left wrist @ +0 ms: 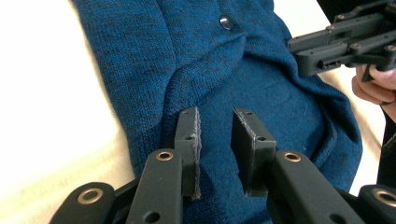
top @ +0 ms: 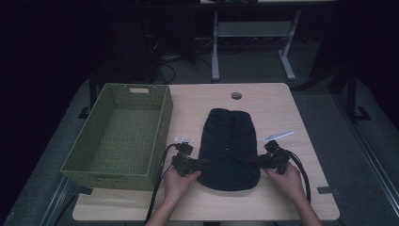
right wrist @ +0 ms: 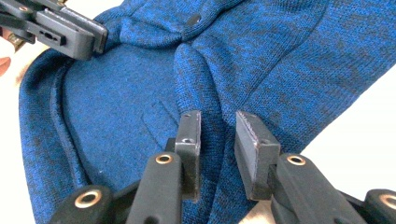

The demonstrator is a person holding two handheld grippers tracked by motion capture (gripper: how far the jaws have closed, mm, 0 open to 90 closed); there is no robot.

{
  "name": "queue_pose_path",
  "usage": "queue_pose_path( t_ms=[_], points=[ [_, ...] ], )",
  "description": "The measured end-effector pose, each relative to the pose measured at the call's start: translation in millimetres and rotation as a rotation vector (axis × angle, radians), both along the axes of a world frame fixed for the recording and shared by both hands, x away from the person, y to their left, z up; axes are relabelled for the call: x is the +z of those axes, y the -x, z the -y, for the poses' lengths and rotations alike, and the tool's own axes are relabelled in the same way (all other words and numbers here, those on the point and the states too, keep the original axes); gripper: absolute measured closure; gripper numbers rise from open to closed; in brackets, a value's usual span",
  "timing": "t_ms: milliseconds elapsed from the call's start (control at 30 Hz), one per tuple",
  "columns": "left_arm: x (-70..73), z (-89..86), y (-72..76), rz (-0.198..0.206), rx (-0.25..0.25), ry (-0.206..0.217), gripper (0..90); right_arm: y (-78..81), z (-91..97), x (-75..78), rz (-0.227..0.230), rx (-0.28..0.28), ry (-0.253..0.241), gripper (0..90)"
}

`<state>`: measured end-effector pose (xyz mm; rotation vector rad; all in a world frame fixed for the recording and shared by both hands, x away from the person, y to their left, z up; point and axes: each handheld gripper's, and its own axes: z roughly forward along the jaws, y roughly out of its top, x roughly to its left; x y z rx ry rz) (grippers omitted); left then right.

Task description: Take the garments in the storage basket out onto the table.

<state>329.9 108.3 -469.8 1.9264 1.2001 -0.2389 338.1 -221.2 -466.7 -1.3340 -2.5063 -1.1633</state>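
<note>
My left gripper (top: 203,164) and right gripper (top: 254,161), jaws narrowly parted and holding nothing, flank the blue sweater (top: 229,146), apparently ready to fold it.

A dark blue sweater (top: 229,148) lay folded at the centre of the tabletop (top: 273,101). The left gripper (top: 200,165) met its lower left edge, the right gripper (top: 256,161) its lower right. A green basket (top: 117,134) stood at the left of the frame.

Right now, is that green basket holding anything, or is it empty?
Empty. The high view looks straight into the green basket and shows only its bare woven floor; the blue sweater lies beside it on the table.
</note>
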Motion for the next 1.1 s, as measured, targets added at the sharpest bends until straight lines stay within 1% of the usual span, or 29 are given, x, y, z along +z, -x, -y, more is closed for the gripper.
queue_pose_path(
  t_ms=[133,167,267,333,433,600,667,767,933,1000,1033,1067,1100],
  points=[
    [-1.2,-2.7,5.3,0.000,-0.001,0.009,73.2,1.1,-1.1,0.0,0.000,0.012,0.001,70.7],
    [-1.5,-3.6,7.3,0.001,-0.002,0.013,73.2,2.7,-2.1,0.2,-0.001,0.022,0.004,70.7],
    [-1.0,-4.8,11.7,0.004,-0.001,0.006,73.2,5.8,-4.2,0.6,0.000,0.035,0.008,70.7],
    [-0.2,-5.7,16.5,0.009,-0.011,-0.005,73.2,8.1,-6.1,1.3,0.002,0.047,0.016,70.7],
    [-1.0,-8.0,21.3,0.009,-0.015,0.004,73.3,11.2,-8.3,2.0,0.006,0.063,0.026,70.7],
    [-1.5,-10.3,26.7,0.016,-0.021,0.005,73.8,16.4,-8.5,1.3,0.006,0.074,0.019,70.9],
    [-1.7,-11.3,30.1,0.008,-0.026,0.012,73.6,20.5,-8.3,0.6,0.006,0.078,0.010,70.9],
    [-1.7,-12.3,32.2,-0.001,-0.032,0.019,73.6,24.0,-8.9,0.9,0.007,0.086,0.014,70.9],
    [2.1,-11.9,33.4,0.005,-0.041,0.023,71.3,25.9,-11.3,3.4,0.004,0.101,0.036,70.4],
    [9.2,-11.7,32.4,0.021,-0.044,0.037,71.3,26.1,-11.0,6.4,0.009,0.103,0.046,70.0],
    [12.1,-11.6,31.5,0.030,-0.043,0.039,71.2,26.3,-10.3,8.0,0.013,0.101,0.036,70.0],
    [12.1,-11.6,31.5,0.030,-0.043,0.039,71.3,26.3,-10.3,8.0,0.013,0.101,0.036,70.0],
    [15.6,-11.5,29.8,0.040,-0.041,0.043,71.2,25.1,-8.2,12.5,0.018,0.090,0.018,70.0]
  ],
)
